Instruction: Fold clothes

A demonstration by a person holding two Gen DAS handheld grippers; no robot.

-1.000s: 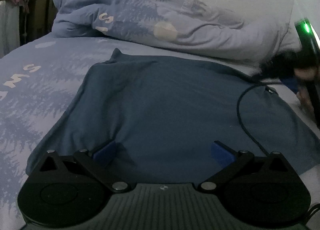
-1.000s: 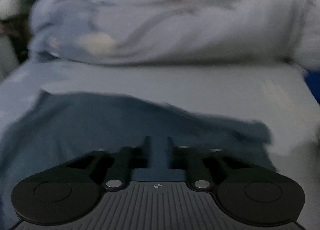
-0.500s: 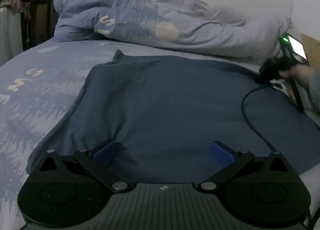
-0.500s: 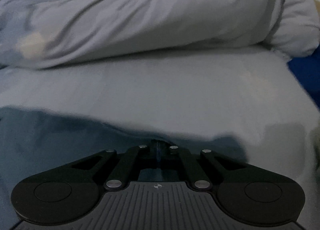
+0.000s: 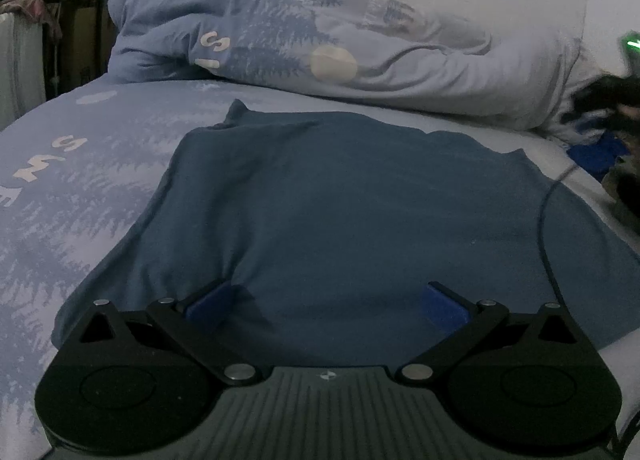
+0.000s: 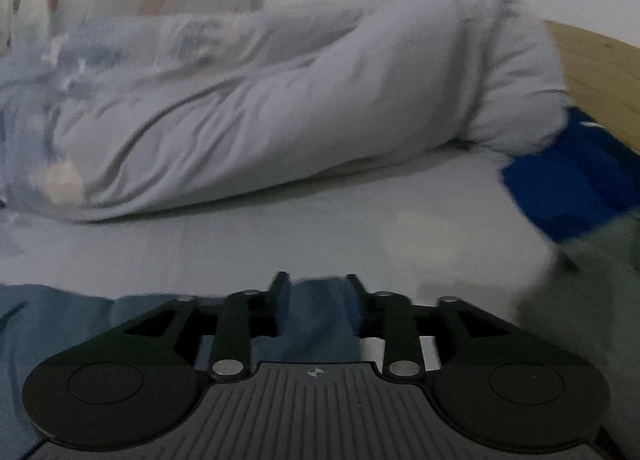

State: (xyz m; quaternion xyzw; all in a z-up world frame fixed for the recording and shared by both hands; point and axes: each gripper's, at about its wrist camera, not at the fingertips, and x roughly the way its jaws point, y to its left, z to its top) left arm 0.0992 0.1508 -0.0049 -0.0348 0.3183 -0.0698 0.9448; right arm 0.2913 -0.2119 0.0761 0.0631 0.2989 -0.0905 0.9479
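Blue garment: a dark blue-grey shirt (image 5: 344, 212) lies spread flat on the bed sheet (image 5: 80, 164), straight ahead of the left gripper (image 5: 326, 300) and under its tips
Left gripper: jaws wide apart, blue pads (image 5: 210, 300) resting on the cloth, nothing clamped
Right gripper: (image 6: 318, 300) jaws opening; a fold of the shirt edge (image 6: 316, 316) sits between the fingers, pads not pressing it as far as the blur allows
Beyond both grippers: a rumpled duvet (image 5: 280, 36) across the bed
Right of the right gripper: bright blue cloth (image 6: 568, 184), then a green one, blurred
Cable: a thin black cord (image 5: 546, 220) crosses the shirt's right side
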